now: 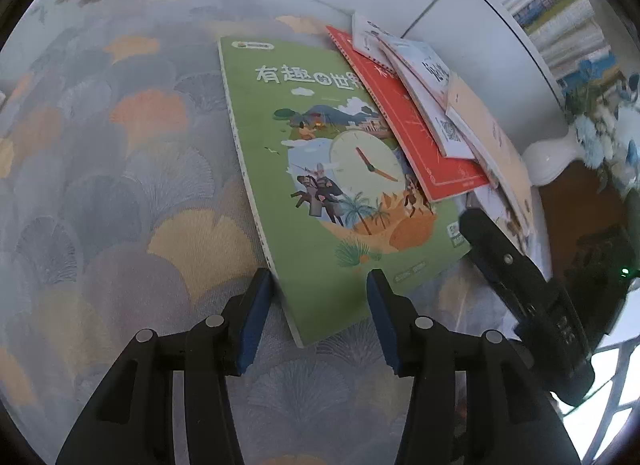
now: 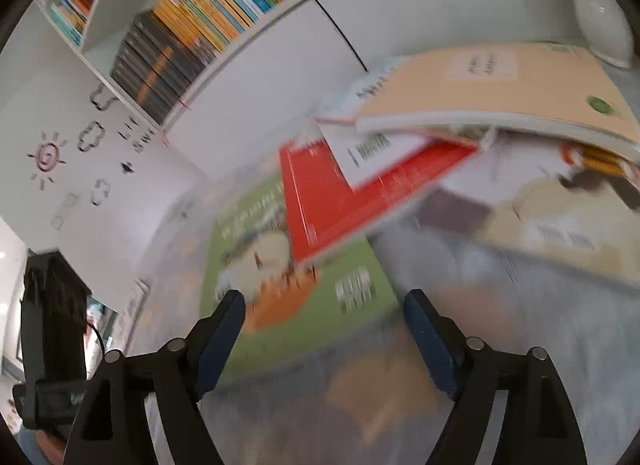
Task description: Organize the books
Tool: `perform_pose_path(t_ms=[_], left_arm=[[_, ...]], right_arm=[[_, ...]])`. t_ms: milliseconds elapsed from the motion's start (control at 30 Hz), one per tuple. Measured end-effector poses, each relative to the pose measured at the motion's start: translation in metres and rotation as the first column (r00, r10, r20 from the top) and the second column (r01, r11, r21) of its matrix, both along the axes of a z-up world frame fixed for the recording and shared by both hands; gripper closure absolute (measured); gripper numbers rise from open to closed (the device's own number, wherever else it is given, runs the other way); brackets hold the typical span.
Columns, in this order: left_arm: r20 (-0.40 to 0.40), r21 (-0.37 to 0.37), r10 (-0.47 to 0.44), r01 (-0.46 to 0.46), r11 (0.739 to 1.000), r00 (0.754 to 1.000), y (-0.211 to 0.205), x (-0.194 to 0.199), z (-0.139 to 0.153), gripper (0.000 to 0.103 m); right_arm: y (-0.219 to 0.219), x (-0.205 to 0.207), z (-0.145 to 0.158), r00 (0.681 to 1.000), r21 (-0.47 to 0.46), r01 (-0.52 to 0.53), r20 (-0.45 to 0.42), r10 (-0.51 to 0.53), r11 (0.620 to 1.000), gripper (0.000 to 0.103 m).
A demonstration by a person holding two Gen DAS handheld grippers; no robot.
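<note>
A green book (image 1: 320, 193) with a clock on its cover lies flat on the patterned tablecloth (image 1: 120, 185). A red book (image 1: 416, 133), white booklets (image 1: 424, 77) and a beige book (image 1: 492, 137) lie fanned over its far right part. My left gripper (image 1: 318, 305) stands open just above the green book's near corner, with that corner between its blue pads. In the blurred right wrist view my right gripper (image 2: 326, 329) is open and holds nothing, just short of the green book (image 2: 304, 305). The beige book (image 2: 500, 93) tops the pile beyond it.
A white bookcase (image 2: 280, 77) with packed rows of books (image 2: 200, 25) stands behind the table. A white vase (image 1: 556, 157) with blue flowers stands at the right. A white panel (image 2: 80, 169) with drawings is at the left.
</note>
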State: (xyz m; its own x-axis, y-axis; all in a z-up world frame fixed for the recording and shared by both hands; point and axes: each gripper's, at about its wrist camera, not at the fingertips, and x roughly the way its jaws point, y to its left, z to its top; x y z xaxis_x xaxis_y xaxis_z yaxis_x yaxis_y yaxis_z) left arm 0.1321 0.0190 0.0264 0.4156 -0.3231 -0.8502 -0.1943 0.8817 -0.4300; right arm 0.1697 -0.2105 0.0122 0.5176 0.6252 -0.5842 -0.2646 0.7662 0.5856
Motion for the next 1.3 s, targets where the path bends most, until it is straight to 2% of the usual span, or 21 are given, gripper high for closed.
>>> perform_pose_path(t_ms=[67,133,200,267,333,467,633,767,900,1033,1233,1300], left_arm=[[0.003,-0.010,0.043,-0.043,0.999,0.999,0.005,0.002,0.000,0.056],[0.025,0.028,0.106,-0.107,0.994,0.994,0.007,0.002,0.002,0.056],[0.029,0.027,0.135,-0.136,0.990,0.990,0.006,0.005,0.000,0.058],[0.032,0.064,0.122,-0.124,0.990,0.992,0.003,0.006,0.001,0.058],[0.036,0.098,0.084,-0.087,0.991,0.996,0.000,0.007,0.002,0.058],[0.026,0.094,0.077,-0.079,0.992,0.997,0.005,0.006,0.004,0.058],[0.006,0.181,0.080,-0.080,0.980,0.997,0.005,0.003,0.007,0.058],[-0.018,0.179,0.071,-0.067,0.982,0.997,0.014,-0.006,0.009,0.058],[-0.072,0.173,0.006,0.007,0.985,0.997,0.018,-0.031,0.007,0.058],[-0.100,0.210,-0.071,0.091,0.973,0.992,0.017,-0.071,0.006,0.058],[-0.161,0.191,-0.101,0.132,0.973,0.982,0.034,-0.122,0.006,0.058],[-0.169,0.148,-0.114,0.140,0.979,0.979,0.045,-0.138,0.003,0.058]], right_arm=[[0.009,0.005,0.001,1.000,0.006,-0.006,0.005,0.006,1.000,0.013],[0.017,0.003,0.002,1.000,-0.033,-0.023,0.020,0.024,0.999,0.013],[0.023,0.002,0.003,0.998,-0.063,-0.053,0.026,0.055,0.997,0.015],[0.025,0.001,0.003,0.997,-0.065,-0.072,0.014,0.074,0.995,0.025],[0.023,-0.002,0.004,0.997,-0.072,-0.080,0.009,0.081,0.994,0.028],[0.022,-0.009,0.006,0.995,-0.081,-0.095,0.001,0.095,0.992,0.030],[0.037,-0.031,0.010,0.994,-0.169,-0.109,0.008,0.112,0.980,0.030],[0.043,-0.043,0.011,0.992,-0.195,-0.121,-0.008,0.122,0.973,0.030],[0.039,-0.063,0.010,0.990,-0.167,-0.143,-0.044,0.138,0.976,0.030],[0.039,-0.105,0.009,0.983,-0.174,-0.181,-0.072,0.171,0.968,0.030],[0.048,-0.178,0.014,0.962,-0.157,-0.256,-0.140,0.235,0.954,0.029],[0.053,-0.195,0.014,0.948,-0.162,-0.303,-0.152,0.280,0.939,0.029]])
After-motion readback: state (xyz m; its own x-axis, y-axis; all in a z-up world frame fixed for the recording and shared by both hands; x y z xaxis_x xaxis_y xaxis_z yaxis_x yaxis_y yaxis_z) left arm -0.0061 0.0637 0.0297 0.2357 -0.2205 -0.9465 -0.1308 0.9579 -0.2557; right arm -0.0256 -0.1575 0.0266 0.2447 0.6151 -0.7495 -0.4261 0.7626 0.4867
